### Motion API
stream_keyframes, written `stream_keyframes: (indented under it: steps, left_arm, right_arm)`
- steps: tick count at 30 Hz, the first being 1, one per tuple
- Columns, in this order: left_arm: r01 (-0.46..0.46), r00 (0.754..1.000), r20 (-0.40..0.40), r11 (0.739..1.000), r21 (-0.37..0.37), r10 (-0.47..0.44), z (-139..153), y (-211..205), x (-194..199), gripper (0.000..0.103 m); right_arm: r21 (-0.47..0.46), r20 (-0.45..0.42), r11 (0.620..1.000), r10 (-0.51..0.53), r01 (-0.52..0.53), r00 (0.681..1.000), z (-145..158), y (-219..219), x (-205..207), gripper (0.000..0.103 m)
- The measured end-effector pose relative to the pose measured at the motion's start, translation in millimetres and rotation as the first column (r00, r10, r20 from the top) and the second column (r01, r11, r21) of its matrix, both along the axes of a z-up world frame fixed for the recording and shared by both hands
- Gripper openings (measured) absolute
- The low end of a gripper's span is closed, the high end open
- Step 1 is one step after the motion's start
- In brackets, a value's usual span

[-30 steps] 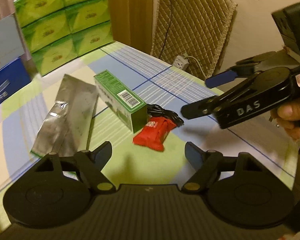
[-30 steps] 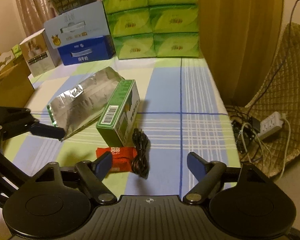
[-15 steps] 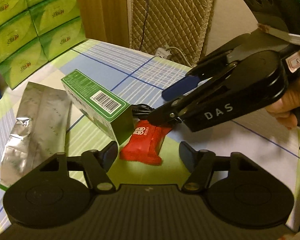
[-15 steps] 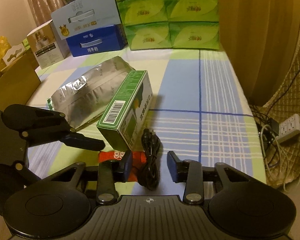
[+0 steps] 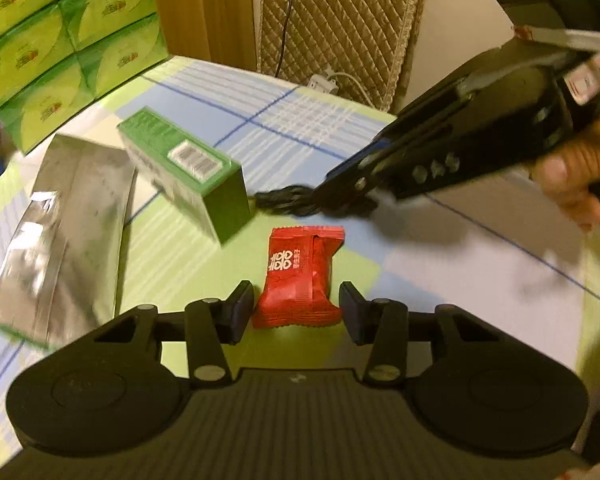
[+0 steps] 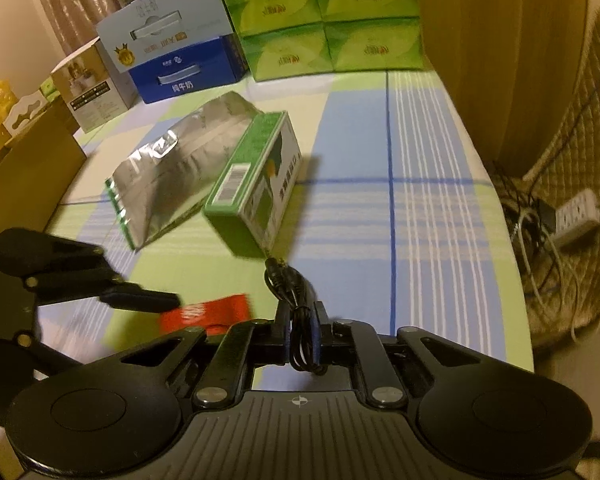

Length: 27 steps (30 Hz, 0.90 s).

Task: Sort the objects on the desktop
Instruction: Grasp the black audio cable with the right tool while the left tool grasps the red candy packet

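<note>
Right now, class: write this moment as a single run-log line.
left gripper: open, straddling red snack packet | right gripper: shut on black cable | green box, foil pouch: on table

Readable print on the packaging

The blue carton (image 6: 188,68) at the upper left of the right wrist view carries white characters "纯牛奶" on its dark lower front. The red snack packet (image 5: 298,278) at the centre of the left wrist view bears a white "囍" sign, with small print beside it too fine to read. The green box (image 5: 188,174) shows a barcode label, its digits illegible. The logos on the green tissue packs (image 6: 328,16) at the top are blurred.
</note>
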<state>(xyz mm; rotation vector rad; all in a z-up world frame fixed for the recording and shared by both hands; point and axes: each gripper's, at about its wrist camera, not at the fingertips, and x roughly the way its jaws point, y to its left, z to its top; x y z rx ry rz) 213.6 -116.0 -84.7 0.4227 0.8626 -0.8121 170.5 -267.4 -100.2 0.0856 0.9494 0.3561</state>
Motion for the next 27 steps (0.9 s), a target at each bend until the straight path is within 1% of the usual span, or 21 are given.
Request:
stream_keyframes:
  steps: [2, 4, 8, 10, 14, 17, 20, 22, 24, 27]
  left_arm:
    - [-0.012, 1.0, -0.003, 1.0, 0.006, 0.012, 2.1, 11.8, -14.8, 0.041]
    - [-0.032, 0.999, -0.006, 0.999, 0.013, 0.032, 3.9, 25.8, -29.0, 0.041]
    - [-0.095, 0.995, -0.016, 0.995, 0.03, 0.095, 8.4, 55.0, -54.6, 0.041]
    - [-0.126, 0.992, -0.021, 0.992, 0.025, 0.126, 11.4, 66.5, -65.3, 0.041]
    - [-0.163, 0.986, -0.019, 0.987, 0.012, 0.163, 17.0, 78.9, -80.0, 0.042]
    - [-0.172, 0.985, -0.024, 0.985, 0.0, 0.172, 18.1, 80.7, -82.9, 0.047]
    - [-0.17, 0.985, -0.031, 0.985, -0.006, 0.17, 15.8, 79.7, -80.6, 0.049]
    - [-0.17, 0.985, -0.032, 0.985, -0.007, 0.17, 14.3, 78.8, -79.6, 0.05]
    - [-0.182, 0.983, -0.037, 0.983, -0.01, 0.181, 10.6, 76.7, -75.9, 0.05]
    - [-0.201, 0.978, -0.053, 0.979, -0.016, 0.2, 5.4, 76.5, -72.0, 0.05]
  right_arm:
    - [0.012, -0.017, 1.0, -0.002, 0.003, 1.0, 0.8, -1.8, -12.7, 0.007]
    - [0.0, -0.022, 1.0, 0.018, -0.018, 1.0, 2.5, 2.3, -25.4, 0.006]
    - [-0.017, -0.021, 0.998, 0.053, -0.054, 0.998, 3.3, 11.9, -48.8, 0.006]
    - [-0.031, -0.015, 0.997, 0.067, -0.068, 0.998, 2.9, 17.9, -59.5, 0.006]
    - [-0.045, -0.001, 0.996, 0.074, -0.074, 0.997, 2.7, 22.1, -71.5, 0.006]
    - [-0.055, 0.003, 0.996, 0.074, -0.074, 0.997, 3.1, 22.2, -74.2, 0.008]
    - [-0.077, 0.008, 0.994, 0.077, -0.076, 0.997, 3.1, 23.8, -74.3, 0.013]
    - [-0.089, 0.01, 0.993, 0.082, -0.081, 0.997, 2.5, 24.5, -74.4, 0.023]
    - [-0.097, 0.017, 0.992, 0.089, -0.087, 0.996, 2.3, 25.3, -73.3, 0.029]
    - [-0.11, 0.021, 0.989, 0.101, -0.098, 0.995, 0.1, 27.4, -71.1, 0.031]
